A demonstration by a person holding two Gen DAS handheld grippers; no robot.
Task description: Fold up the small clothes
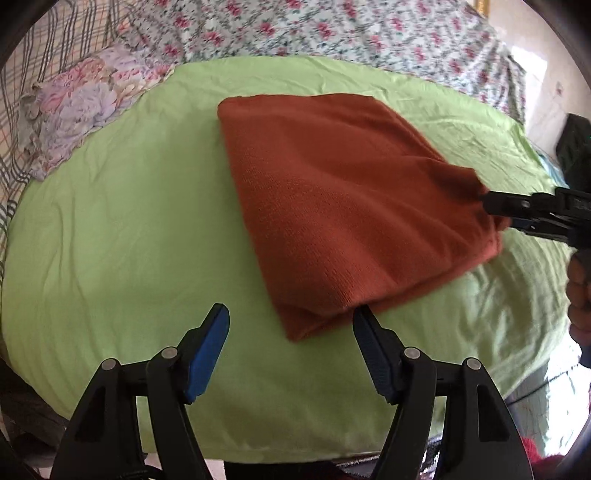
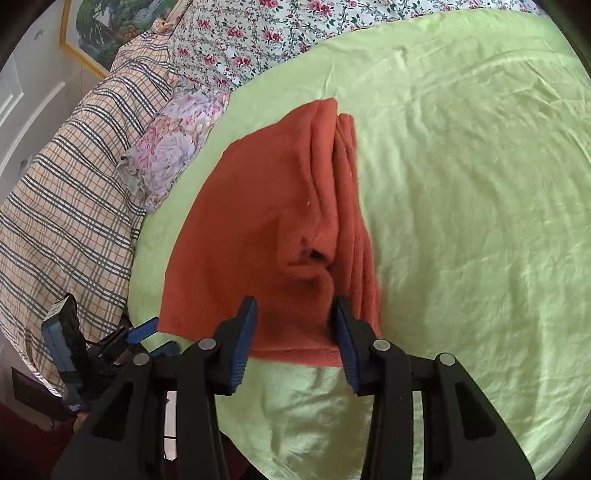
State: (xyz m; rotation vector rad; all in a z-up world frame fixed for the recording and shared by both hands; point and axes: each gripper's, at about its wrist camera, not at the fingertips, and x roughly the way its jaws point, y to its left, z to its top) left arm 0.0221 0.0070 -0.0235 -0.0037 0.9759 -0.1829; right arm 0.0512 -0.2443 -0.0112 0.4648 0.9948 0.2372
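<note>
A rust-orange knitted cloth [image 1: 343, 206] lies folded on the light green sheet [image 1: 129, 229]. My left gripper [image 1: 290, 317] is open, its fingers either side of the cloth's near corner, just short of it. My right gripper [image 2: 295, 306] is partly open with the cloth's [image 2: 266, 221] near edge between its fingers; the pads stand apart and do not pinch it. In the left wrist view the right gripper [image 1: 496, 212] sits at the cloth's right corner. In the right wrist view the left gripper [image 2: 147, 332] shows at the cloth's lower left.
A floral pillow [image 1: 85, 107] lies at the sheet's far left. A flowered bedspread [image 1: 332, 33] covers the back. A plaid cloth [image 2: 66, 206] lies to the left. A framed picture [image 2: 99, 26] hangs on the wall. The green sheet [image 2: 461, 184] spreads wide to the right.
</note>
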